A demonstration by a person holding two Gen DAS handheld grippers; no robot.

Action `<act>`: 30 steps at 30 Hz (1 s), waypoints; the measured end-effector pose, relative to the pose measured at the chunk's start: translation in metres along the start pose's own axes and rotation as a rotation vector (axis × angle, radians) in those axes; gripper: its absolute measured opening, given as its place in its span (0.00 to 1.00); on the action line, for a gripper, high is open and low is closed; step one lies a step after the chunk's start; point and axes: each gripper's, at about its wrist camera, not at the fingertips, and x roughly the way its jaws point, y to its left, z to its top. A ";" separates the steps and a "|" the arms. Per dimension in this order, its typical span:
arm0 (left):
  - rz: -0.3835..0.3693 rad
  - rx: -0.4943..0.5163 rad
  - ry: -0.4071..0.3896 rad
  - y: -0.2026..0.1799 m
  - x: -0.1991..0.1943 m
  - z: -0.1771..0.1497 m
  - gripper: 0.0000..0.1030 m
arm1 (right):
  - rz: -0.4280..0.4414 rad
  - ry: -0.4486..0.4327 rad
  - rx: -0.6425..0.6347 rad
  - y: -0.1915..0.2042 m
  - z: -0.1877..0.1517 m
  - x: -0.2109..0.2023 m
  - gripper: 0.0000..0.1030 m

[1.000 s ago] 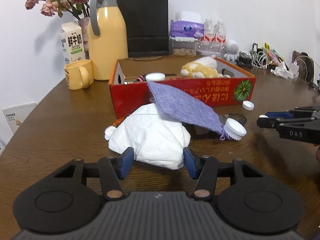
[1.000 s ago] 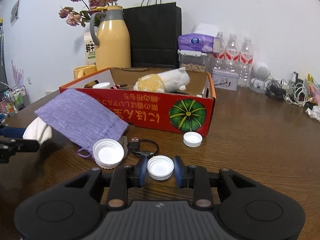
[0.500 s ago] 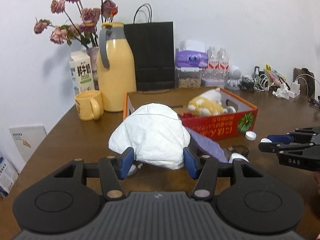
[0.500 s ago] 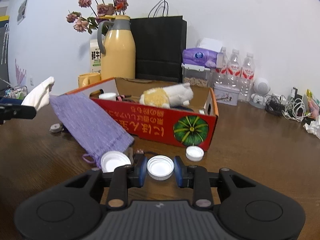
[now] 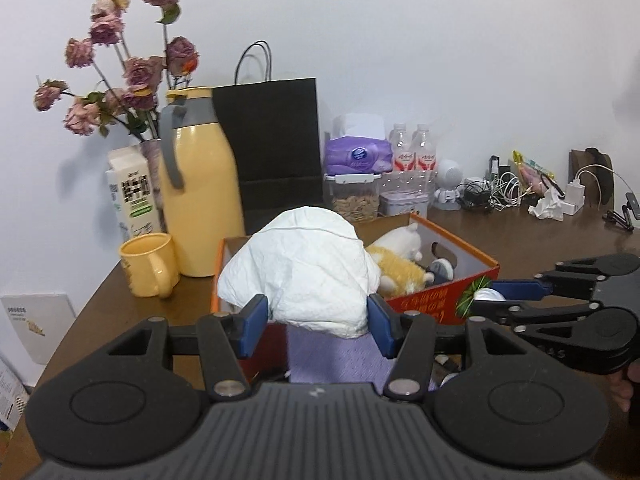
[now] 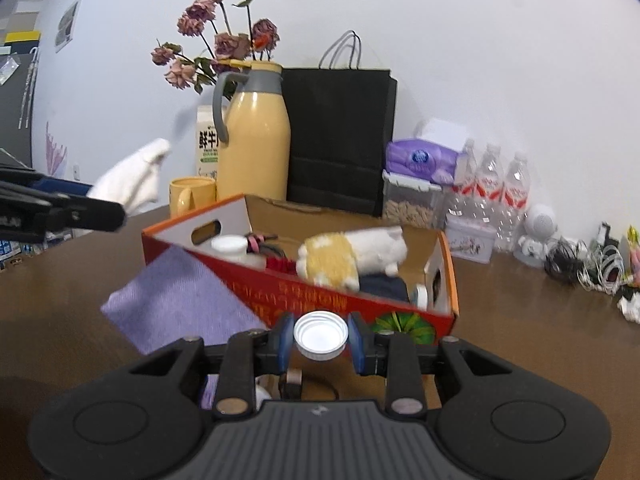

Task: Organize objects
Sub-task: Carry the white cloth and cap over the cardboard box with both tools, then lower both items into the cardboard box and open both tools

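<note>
Cap (image 6: 320, 335) clearer from right wrist

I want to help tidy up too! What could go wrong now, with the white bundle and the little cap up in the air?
The left hand-held gripper holds the soft white bundle only by its lower edge, so it might sag or slip out. The right hand-held gripper pinches the small white cap by its rim; a tilt could pop it loose. The red box already holds a plush toy, so the bundle may not sit flat inside.
</note>
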 end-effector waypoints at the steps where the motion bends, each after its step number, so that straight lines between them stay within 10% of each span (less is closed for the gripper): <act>1: -0.005 0.000 0.005 -0.002 0.005 0.003 0.53 | 0.002 -0.004 -0.008 0.001 0.003 0.003 0.27; 30: -0.055 -0.151 0.206 0.031 0.168 0.034 0.57 | 0.015 -0.009 -0.042 -0.010 0.070 0.146 0.27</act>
